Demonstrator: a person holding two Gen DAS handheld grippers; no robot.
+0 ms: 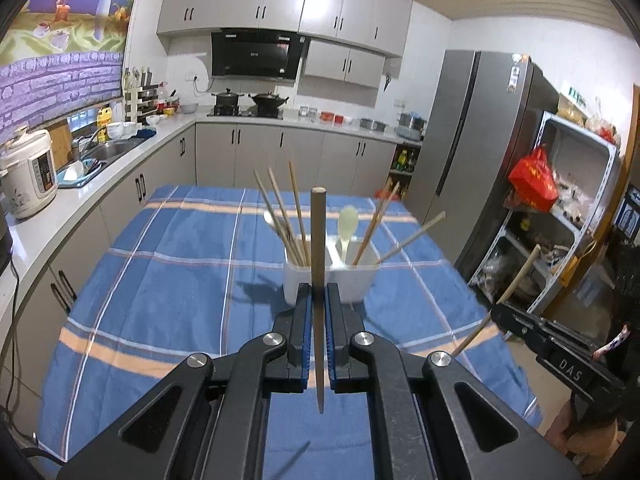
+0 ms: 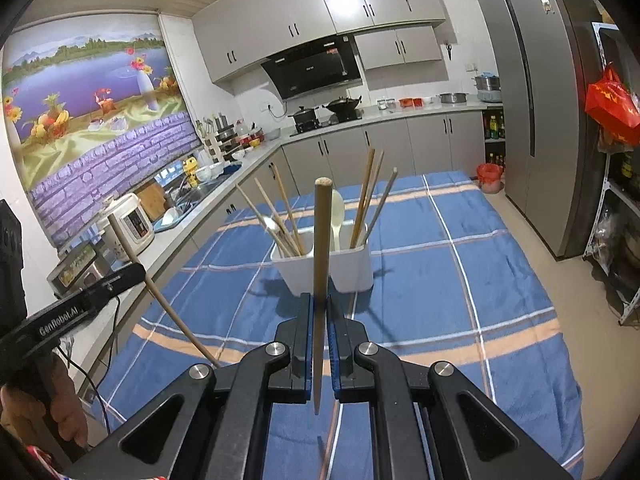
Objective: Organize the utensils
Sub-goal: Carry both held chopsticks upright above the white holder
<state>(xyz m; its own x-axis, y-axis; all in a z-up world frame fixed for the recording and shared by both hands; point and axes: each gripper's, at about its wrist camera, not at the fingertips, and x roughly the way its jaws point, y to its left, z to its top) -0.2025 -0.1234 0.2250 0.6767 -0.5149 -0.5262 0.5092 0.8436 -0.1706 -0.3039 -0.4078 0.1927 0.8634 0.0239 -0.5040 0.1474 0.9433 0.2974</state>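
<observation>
Above the near half of the table [image 1: 120, 280], both grippers are clamped on chopsticks. The left gripper [image 1: 319, 296] holds one chopstick [image 1: 318, 240] upright between its blue pads, thick blunt end up, thin tip hanging below the jaws. The right gripper [image 2: 319, 306] holds a second chopstick [image 2: 321, 240] the same way.

Toward the middle of the blue checked cloth stands the white holder [image 1: 352, 280], divided into compartments. Several chopsticks lean in its left part, a pale spoon [image 1: 347, 224] stands near the centre, and more chopsticks lean to the right.

Each held stick looks light, stiff and smooth, probably wood or bamboo. It tapers, so it could slide or pivot between flat pads. The grip sits below the middle, which leaves the heavier end high; a hold closer to the middle would likely swing less. Little force should be needed, and breakage seems unlikely.
</observation>
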